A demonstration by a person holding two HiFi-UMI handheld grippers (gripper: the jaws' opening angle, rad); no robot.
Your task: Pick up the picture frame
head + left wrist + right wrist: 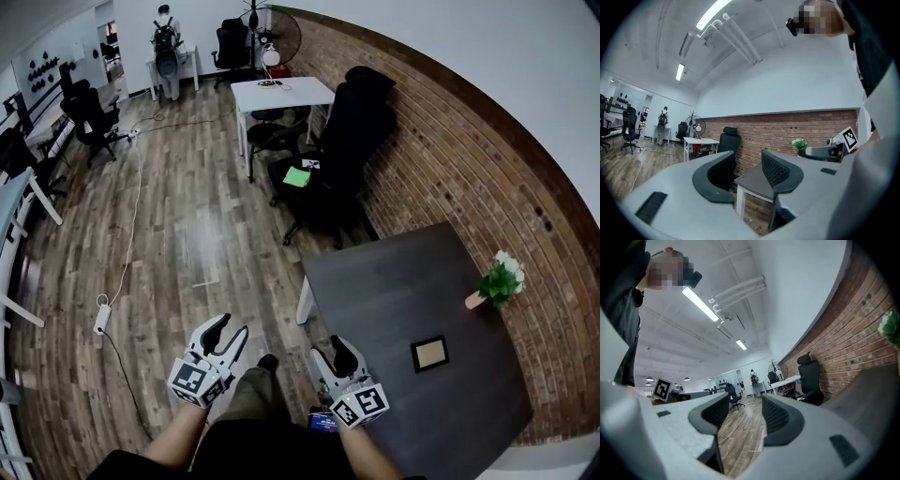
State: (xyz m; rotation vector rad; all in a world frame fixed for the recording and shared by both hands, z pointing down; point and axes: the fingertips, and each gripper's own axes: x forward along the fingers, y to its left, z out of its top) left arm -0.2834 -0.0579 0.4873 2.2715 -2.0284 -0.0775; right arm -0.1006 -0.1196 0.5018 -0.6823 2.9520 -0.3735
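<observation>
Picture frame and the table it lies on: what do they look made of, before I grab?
Picture frame: thin black matte border round a tan panel. It could be plastic or painted wood, but it is too small to tell. Table: dark grey-brown top with a dull sheen and faint streaks, likely laminate or stained wood. Its white leg looks painted.

picture frame (429, 353) — its picture too small to tell | plant (891, 329) — cut by right edge
</observation>
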